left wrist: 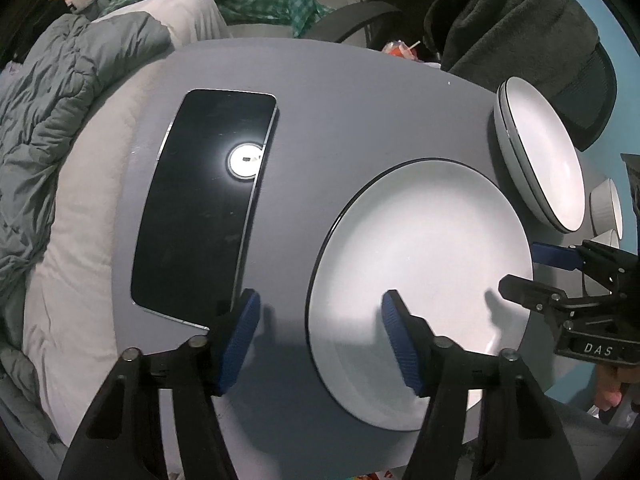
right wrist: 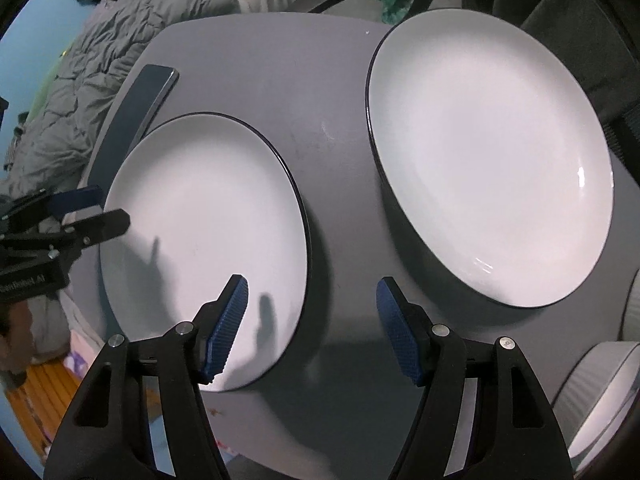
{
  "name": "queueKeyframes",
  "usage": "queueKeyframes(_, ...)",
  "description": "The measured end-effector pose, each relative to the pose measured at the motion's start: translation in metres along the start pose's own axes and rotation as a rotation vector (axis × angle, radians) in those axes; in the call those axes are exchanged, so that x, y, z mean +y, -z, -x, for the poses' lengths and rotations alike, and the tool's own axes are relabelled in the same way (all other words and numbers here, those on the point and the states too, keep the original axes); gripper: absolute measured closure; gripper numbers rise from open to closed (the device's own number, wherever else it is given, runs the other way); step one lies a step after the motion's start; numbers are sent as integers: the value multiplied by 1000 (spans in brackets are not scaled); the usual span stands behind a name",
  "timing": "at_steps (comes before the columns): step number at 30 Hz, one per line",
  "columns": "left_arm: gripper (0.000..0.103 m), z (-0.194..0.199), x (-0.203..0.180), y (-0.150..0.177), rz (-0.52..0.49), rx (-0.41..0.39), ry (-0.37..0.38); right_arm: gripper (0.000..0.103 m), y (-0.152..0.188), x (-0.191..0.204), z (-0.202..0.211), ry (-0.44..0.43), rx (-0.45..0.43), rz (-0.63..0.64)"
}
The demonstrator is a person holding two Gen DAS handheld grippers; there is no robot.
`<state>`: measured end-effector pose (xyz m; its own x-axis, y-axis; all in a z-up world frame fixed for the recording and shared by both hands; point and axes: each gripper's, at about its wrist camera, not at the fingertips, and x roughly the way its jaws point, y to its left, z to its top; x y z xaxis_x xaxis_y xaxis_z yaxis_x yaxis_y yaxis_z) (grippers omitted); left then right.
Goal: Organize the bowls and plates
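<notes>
Left wrist view: the left gripper [left wrist: 320,340] points down at the grey table [left wrist: 340,100], its jaws spread apart and straddling the near-left rim of the flat white plate [left wrist: 424,264], one blue pad over the plate, the other over bare table; nothing is pinched. The right gripper [right wrist: 312,328] likewise stands apart-jawed over the plate's opposite rim, one pad above the plate, the other above the table, gripping nothing. Taking the flat plate as landmark: a black phone [left wrist: 204,200] lies on the table just left of it, with a bright lamp glare on its screen. To the plate's right, near but apart, sits a stack of deeper white plates [right wrist: 492,152] with dark rims. Beyond the stack, at the table's right edge, stand ribbed white bowls [right wrist: 600,396]. Behind the table lie a grey duvet [left wrist: 48,100] and a dark chair [left wrist: 520,32].
</notes>
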<state>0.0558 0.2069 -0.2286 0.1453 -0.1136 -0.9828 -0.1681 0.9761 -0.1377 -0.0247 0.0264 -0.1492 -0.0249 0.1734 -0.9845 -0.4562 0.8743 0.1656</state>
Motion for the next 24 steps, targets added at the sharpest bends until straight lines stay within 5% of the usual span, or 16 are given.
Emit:
queueKeyframes(4, 52, -8, -2, -2, -6, 17, 5, 35, 0, 1, -1, -18, -4, -10)
queueKeyframes(9, 72, -17, -5, -3, -1, 48, 13, 55, 3, -3, -4, -27, 20, -9)
queueKeyframes(14, 74, -14, -6, -1, 15, 28, 11, 74, 4, -3, -5, -38, 28, -18)
queueKeyframes(24, 76, -12, -25, 18, 16, 36, -8, 81, 13, -16, 1, -43, 37, -27)
